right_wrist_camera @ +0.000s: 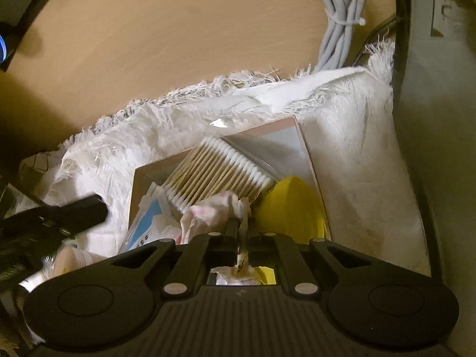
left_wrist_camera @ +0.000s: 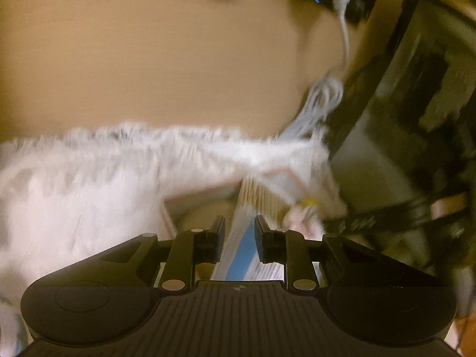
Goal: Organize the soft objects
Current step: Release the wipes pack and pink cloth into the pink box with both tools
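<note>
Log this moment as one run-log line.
right hand-held gripper: shut on pink-spotted tissue over box | left hand-held gripper: open, empty | box holds cotton swabs, yellow item

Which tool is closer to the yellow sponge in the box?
Right. The right tool is shut on a crumpled wrapper right beside the yellow sponge; the left tool sits outside the box, across it.
</note>
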